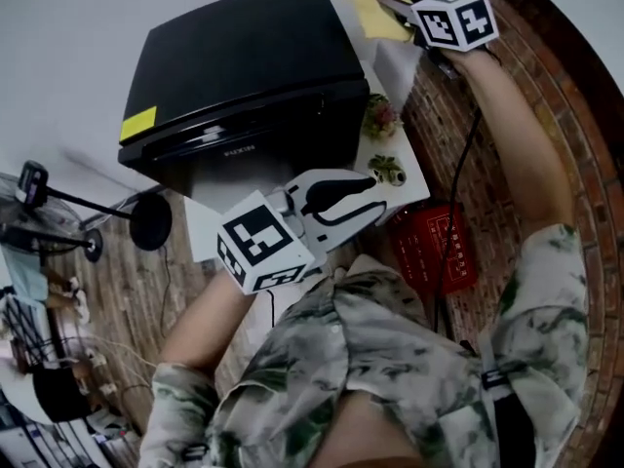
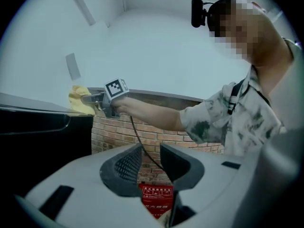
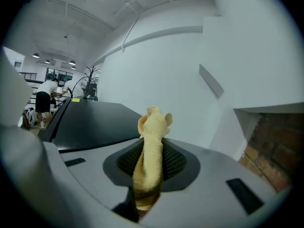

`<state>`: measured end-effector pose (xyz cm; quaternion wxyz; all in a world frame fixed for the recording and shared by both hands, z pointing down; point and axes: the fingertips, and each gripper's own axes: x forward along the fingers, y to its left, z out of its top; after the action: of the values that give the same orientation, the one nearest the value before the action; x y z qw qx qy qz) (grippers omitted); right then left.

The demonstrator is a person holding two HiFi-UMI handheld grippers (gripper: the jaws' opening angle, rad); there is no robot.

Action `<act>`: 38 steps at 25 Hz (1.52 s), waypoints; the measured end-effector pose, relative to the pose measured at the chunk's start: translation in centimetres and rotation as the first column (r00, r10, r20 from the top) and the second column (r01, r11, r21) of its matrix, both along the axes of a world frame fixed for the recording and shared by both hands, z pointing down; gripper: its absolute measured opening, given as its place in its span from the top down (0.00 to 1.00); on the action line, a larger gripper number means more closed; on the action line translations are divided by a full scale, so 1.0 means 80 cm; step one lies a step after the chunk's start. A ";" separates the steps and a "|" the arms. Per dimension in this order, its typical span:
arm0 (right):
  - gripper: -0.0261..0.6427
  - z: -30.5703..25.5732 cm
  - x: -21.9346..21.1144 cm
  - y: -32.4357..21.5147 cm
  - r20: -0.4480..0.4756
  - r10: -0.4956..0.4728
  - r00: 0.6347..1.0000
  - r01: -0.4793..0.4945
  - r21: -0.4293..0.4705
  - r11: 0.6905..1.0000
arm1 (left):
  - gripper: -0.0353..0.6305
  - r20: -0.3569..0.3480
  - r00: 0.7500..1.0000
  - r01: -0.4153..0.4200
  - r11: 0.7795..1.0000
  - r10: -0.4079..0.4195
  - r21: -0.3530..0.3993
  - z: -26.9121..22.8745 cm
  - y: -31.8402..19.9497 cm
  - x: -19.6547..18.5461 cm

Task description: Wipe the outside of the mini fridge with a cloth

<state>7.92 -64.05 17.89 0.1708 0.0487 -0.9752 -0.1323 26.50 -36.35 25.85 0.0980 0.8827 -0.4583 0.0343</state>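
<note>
Cloth (image 3: 153, 127), yellow and bunched, is clamped in the right claw (image 1: 400, 10) at the far right corner of the black mini fridge (image 1: 249, 57). The fridge top stretches away to the claw's left; contact probably not made, hard to tell. The left claw (image 2: 151, 163), jaws apart and empty, hangs by the fridge front.

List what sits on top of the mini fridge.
Only a yellow sticker shows, at one corner of the mini fridge. The yellow cloth, clamped in the right hand-held gripper, covers the spot beside the far corner.
</note>
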 end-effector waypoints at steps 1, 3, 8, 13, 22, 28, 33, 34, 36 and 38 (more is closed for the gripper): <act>0.82 0.005 0.004 -0.004 0.004 0.006 1.000 -0.006 -0.008 1.000 | 0.78 -0.002 1.000 -0.002 1.000 0.002 0.002 0.001 0.000 0.005; 0.82 0.017 0.006 -0.012 0.015 0.018 1.000 -0.018 -0.032 0.999 | 0.78 -0.012 1.000 0.002 1.000 -0.002 -0.009 0.010 -0.004 0.014; 0.82 0.056 -0.015 -0.024 0.036 -0.020 0.999 0.024 -0.113 0.993 | 0.78 -0.010 0.998 0.056 0.998 -0.056 -0.007 0.021 -0.029 0.029; 0.82 0.085 -0.051 -0.034 0.067 -0.074 0.995 0.085 -0.178 0.980 | 0.78 -0.007 0.993 0.120 0.993 -0.120 -0.001 0.029 -0.064 0.034; 0.82 0.166 -0.094 -0.031 0.056 -0.161 0.985 0.170 -0.283 0.944 | 0.78 0.009 0.967 0.254 0.967 -0.254 -0.022 0.048 -0.108 0.025; 0.82 0.240 -0.102 -0.026 -0.003 -0.198 0.980 0.186 -0.325 0.927 | 0.78 -0.024 0.945 0.325 0.944 -0.327 -0.058 0.059 -0.120 0.021; 0.82 0.319 -0.115 -0.018 -0.066 -0.214 0.975 0.175 -0.374 0.911 | 0.78 -0.022 0.928 0.369 0.926 -0.372 -0.074 0.071 -0.115 0.007; 0.82 0.334 -0.115 -0.018 -0.082 -0.215 0.973 0.169 -0.380 0.909 | 0.78 -0.021 0.924 0.378 0.923 -0.381 -0.078 0.072 -0.115 0.005; 0.82 0.360 -0.115 -0.021 -0.113 -0.210 0.971 0.152 -0.386 0.910 | 0.78 -0.017 0.918 0.394 0.915 -0.397 -0.088 0.074 -0.115 0.004; 0.82 0.386 -0.115 -0.025 -0.141 -0.197 0.970 0.128 -0.391 0.912 | 0.78 -0.004 0.913 0.405 0.910 -0.407 -0.090 0.080 -0.115 0.001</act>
<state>-1.31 -66.07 48.75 0.2515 -0.0785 -0.9638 0.0409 26.57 -45.55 32.21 0.1467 0.7634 -0.6286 0.0229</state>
